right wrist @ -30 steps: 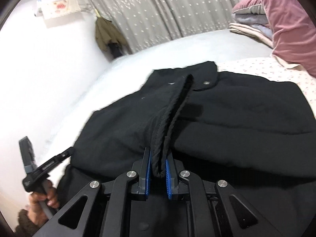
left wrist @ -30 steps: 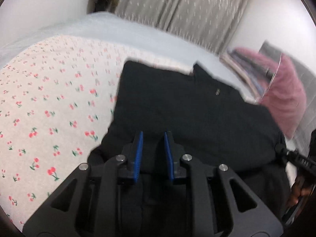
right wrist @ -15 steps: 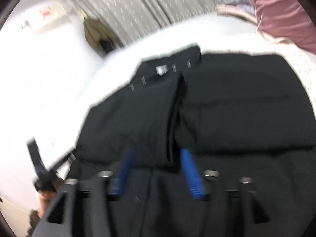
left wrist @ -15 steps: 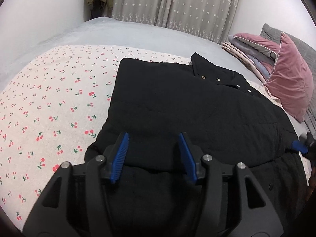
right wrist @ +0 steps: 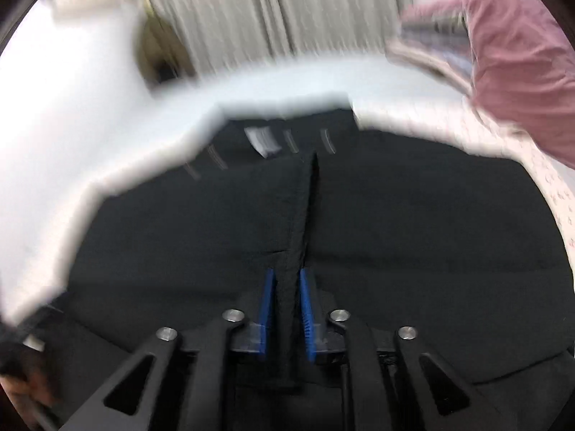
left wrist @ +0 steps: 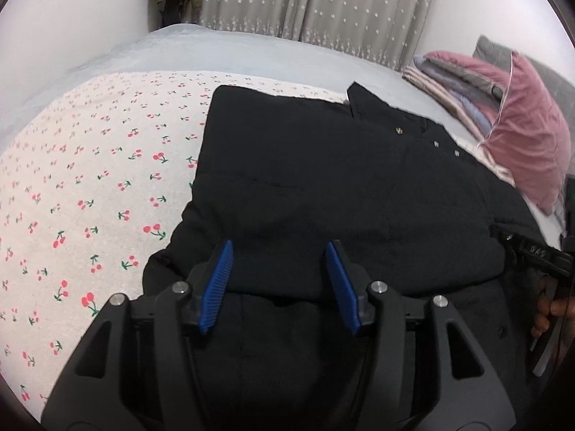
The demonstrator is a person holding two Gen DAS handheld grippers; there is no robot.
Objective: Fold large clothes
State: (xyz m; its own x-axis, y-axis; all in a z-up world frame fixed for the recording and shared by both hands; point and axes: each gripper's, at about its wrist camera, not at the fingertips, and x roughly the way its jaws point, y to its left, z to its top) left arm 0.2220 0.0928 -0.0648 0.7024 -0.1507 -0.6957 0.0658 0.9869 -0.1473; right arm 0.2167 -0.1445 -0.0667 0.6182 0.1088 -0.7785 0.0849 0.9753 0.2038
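A black jacket [left wrist: 359,194] is lying partly folded on a bed, filling the centre and lower part of both wrist views. It is resting on a cherry-print sheet [left wrist: 90,194] that is showing at the left of the left view. A pink pillow [left wrist: 528,143] and a stack of folded blankets [left wrist: 449,75] are sitting at the upper right, near the jacket's snap-buttoned collar.

The left tool [left wrist: 280,283] is hovering at the bottom centre with its jaws opening and nothing pinched between its blue pads [left wrist: 215,283]; the folded edge is lying just beyond them.

The right tool [right wrist: 287,312], at the bottom centre of a blurred view, is closing narrowly around a raised ridge of black fabric [right wrist: 302,222] that is running up the middle of the frame. Whether the pads are already pressing on it is hard to tell.

The risks look like these. Because the right tool is moving quickly while closing, it may be catching only the top layer, or missing the ridge, so the fold may be dragged crooked. With the left tool letting go, nothing is pinning the near edge, so a pull may be sliding the whole thick jacket across the sheet or letting the finished fold spring open.
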